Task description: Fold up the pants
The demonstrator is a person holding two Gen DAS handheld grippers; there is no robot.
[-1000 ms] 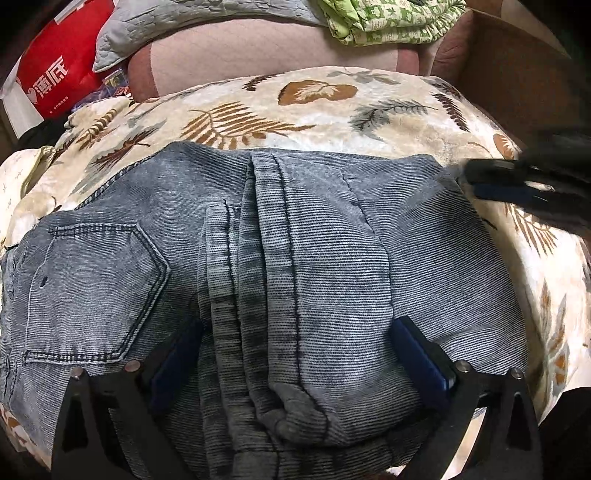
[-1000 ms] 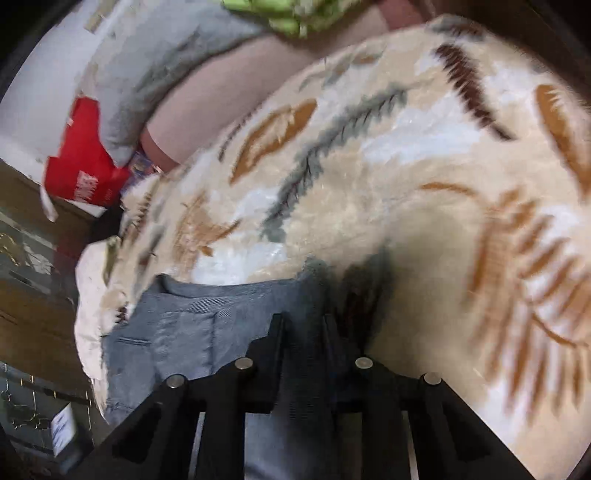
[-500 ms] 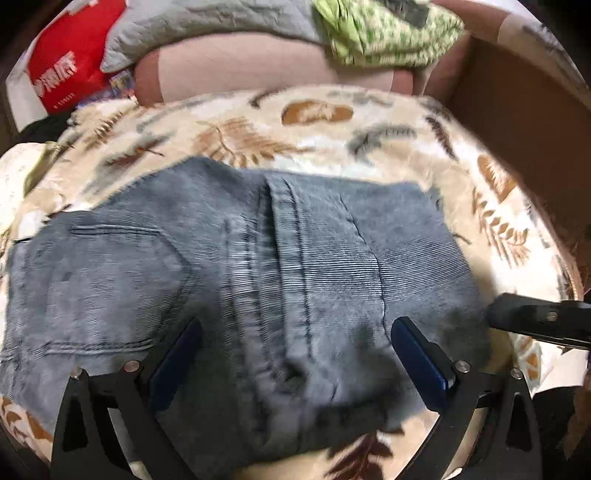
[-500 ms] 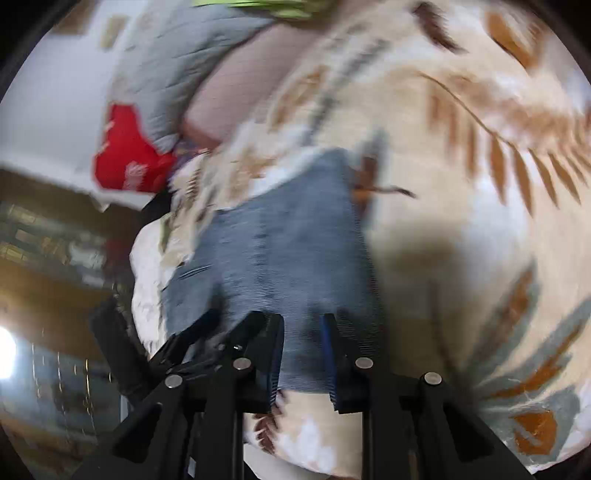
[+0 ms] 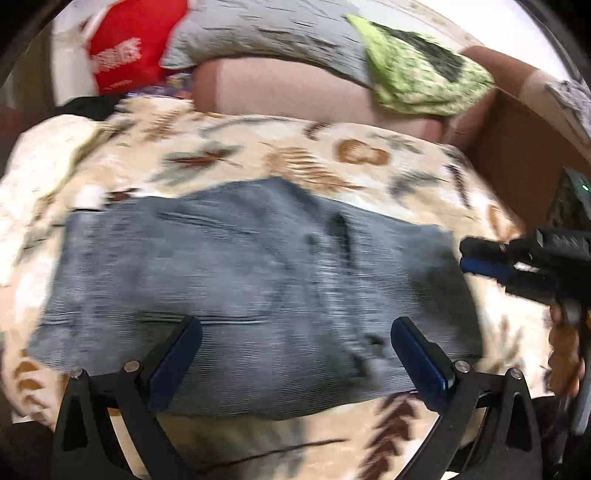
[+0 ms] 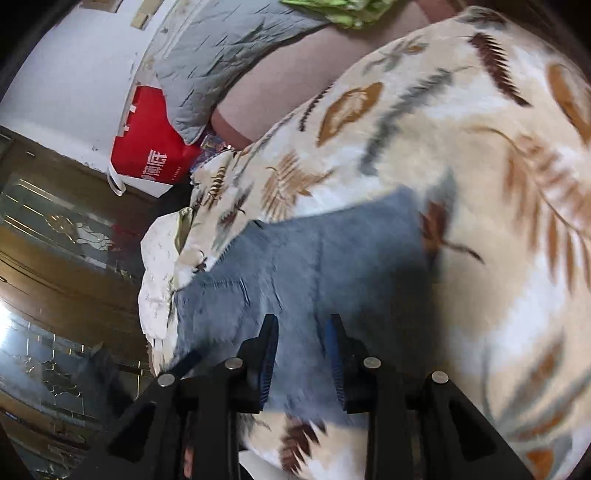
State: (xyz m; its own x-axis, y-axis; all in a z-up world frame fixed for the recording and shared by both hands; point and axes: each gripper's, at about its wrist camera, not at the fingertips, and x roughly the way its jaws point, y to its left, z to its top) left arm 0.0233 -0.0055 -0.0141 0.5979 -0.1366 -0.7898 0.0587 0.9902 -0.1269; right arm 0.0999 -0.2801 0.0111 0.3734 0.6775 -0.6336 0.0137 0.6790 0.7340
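Lying flat on the leaf-patterned blanket (image 5: 229, 155), the pants (image 5: 258, 288) are folded into a compact grey-blue rectangle, and nothing holds them. I judge that the folding is close to finished, because no leg hangs loose and the edges look even, although both views are blurred and the seams are hard to read.

The left gripper (image 5: 295, 350) hovers above the near edge of the pants with its jaws released and spread wide. The cloth is seen between the two blue pads, but it lies below them and is not pinched. This wide spread makes sense if the person only wants to check or press the bundle.

The right gripper (image 6: 301, 354) is over the right end of the pants. Its jaws stand a small way apart, with nothing between them; the cloth is only behind them in the view. In the left view the same gripper is just beside the right edge of the pants.

Behind the blanket there are a grey pillow (image 5: 266, 33), a green cloth (image 5: 417, 77) and a red bag (image 6: 151, 155), all well apart from the pants.
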